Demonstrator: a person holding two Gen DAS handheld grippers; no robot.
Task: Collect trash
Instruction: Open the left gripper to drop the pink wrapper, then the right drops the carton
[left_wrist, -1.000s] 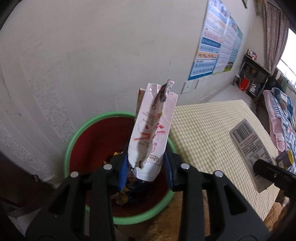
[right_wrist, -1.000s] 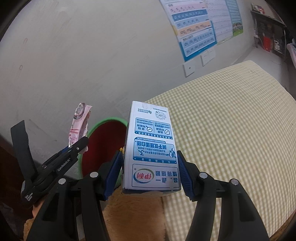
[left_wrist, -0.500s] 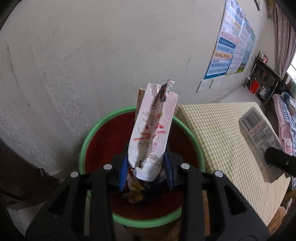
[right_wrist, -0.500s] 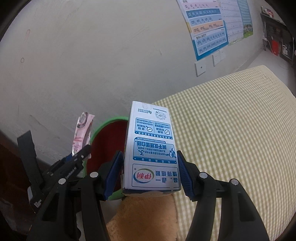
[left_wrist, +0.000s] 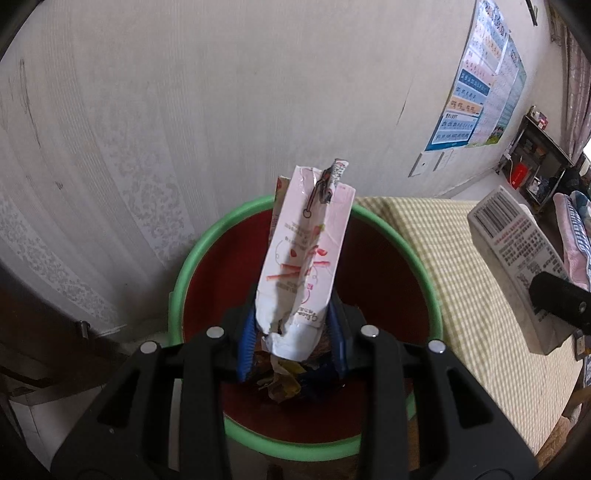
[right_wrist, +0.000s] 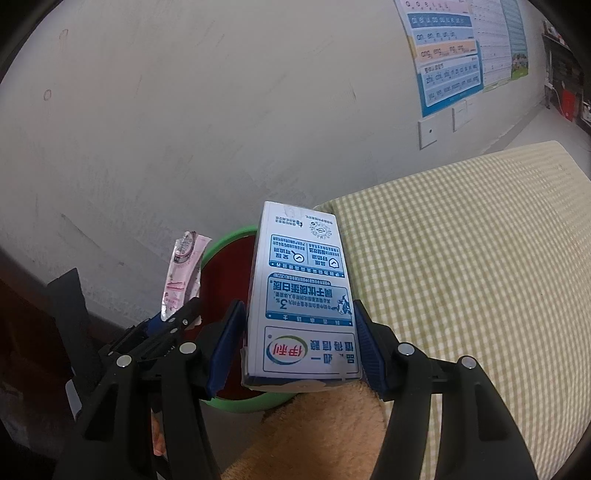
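My left gripper (left_wrist: 291, 339) pinches a torn pink-white wrapper (left_wrist: 303, 266) directly over the green-rimmed red bin (left_wrist: 417, 258), ready to drop; right gripper (right_wrist: 299, 343) clamps a blue-white milk carton (right_wrist: 301, 295) alongside, queued.

bin (left_wrist: 192, 258) – glossy plastic | carton (right_wrist: 306, 295) – printed card | cover (right_wrist: 461, 258) – woven cloth

The right gripper (right_wrist: 299, 332) clamps a blue-and-white milk carton (right_wrist: 301, 306) between blue-padded fingers (right_wrist: 365, 347), beside a green-rimmed red plastic bin (right_wrist: 236, 280); the left gripper (right_wrist: 173, 317) pinches a pink torn wrapper (right_wrist: 183, 273).
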